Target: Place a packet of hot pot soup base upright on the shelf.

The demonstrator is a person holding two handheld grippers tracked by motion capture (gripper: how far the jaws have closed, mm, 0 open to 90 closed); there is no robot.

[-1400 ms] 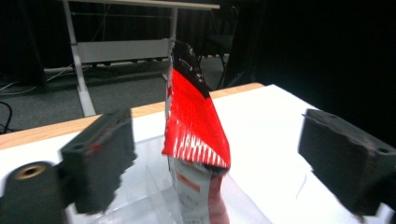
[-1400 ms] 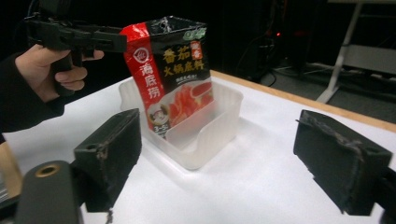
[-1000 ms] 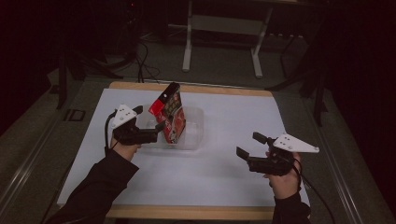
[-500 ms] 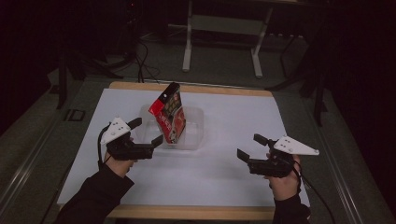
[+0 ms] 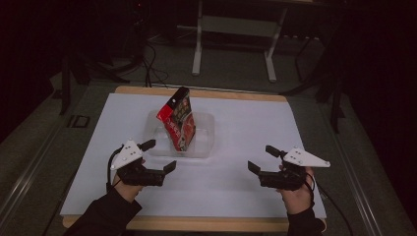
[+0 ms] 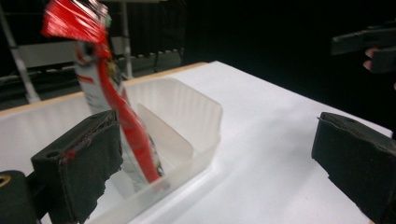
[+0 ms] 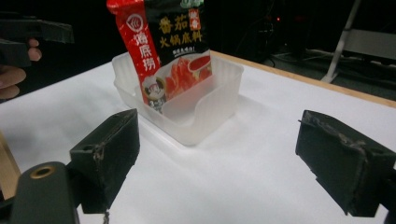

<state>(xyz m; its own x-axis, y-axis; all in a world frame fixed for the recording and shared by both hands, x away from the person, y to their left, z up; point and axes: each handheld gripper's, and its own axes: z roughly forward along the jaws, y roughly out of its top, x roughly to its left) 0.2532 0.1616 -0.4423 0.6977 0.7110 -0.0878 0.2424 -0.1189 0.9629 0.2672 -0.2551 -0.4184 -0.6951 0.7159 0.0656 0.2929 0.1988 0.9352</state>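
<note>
Jaws of both grippers spread wide and empty, red packet (image 5: 178,119) upright in clear tub (image 5: 206,129) ahead

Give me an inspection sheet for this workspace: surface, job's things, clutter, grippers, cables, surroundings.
Surface: white sheet over a wood-edged table.
Job's things: red sauce packet standing tilted inside a clear plastic tub at mid-table.
Clutter: nothing seen.
Grippers: left gripper near the tub's front left corner, jaws open, holding nothing; right gripper apart at the right, jaws open, holding nothing.
Cables: one trails from each gripper; more lie on the floor beyond the table.
Surroundings: dark room, white-legged stand behind the table.
</note>
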